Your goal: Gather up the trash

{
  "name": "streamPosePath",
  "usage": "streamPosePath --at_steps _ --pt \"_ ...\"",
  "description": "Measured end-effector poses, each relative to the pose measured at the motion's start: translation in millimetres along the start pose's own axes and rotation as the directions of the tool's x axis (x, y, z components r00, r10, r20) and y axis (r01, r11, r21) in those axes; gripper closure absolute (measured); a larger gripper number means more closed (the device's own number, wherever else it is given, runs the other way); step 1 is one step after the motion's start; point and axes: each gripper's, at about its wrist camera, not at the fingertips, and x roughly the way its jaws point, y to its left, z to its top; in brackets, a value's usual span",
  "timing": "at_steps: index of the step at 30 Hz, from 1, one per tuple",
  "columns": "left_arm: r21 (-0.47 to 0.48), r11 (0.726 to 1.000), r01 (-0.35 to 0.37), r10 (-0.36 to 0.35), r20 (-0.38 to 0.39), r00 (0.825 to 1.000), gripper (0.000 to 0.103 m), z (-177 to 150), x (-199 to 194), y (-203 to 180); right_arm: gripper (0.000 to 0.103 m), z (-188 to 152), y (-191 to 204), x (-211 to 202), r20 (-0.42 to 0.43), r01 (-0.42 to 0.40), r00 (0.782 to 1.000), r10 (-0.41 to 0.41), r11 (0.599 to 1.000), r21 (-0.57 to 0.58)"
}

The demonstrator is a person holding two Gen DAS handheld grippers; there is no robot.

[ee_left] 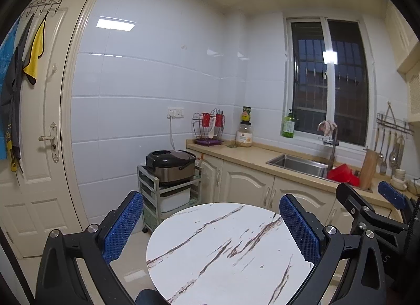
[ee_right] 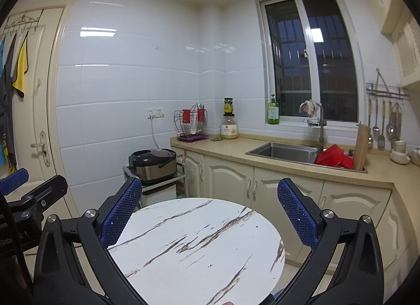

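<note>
Trash isn't visible anywhere on the round table (ee_left: 223, 252) I'm facing. Left gripper (ee_left: 211, 229) wide, holding nothing; right gripper (ee_right: 207, 213) likewise. I'd sweep both cameras lower, toward floor and counter (ee_right: 275, 166), before committing.

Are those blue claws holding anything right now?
No. The left gripper and right gripper are both open and empty above the round marble table.

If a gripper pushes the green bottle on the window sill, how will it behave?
The green bottle is tall and narrow with a pump top, so it probably tips rather than slides. It looks like smooth plastic, perhaps slippery. How full it is cannot be judged.
</note>
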Motion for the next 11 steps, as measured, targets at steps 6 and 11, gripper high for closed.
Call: streamPosePath --at_steps 6,11 --pt "0.008 1.0 0.006 -0.006 0.008 1.0 0.001 -4.2 3.4 2.1 0.0 -1.2 -2.7 0.8 -0.001 -0.004 1.0 0.004 1.0 0.001" --pt "0.003 1.0 0.019 -0.019 0.018 1.0 0.001 -8.6 8.0 8.0 0.0 -2.7 -3.0 0.4 -0.003 -0.007 1.0 0.007 1.0 0.001"
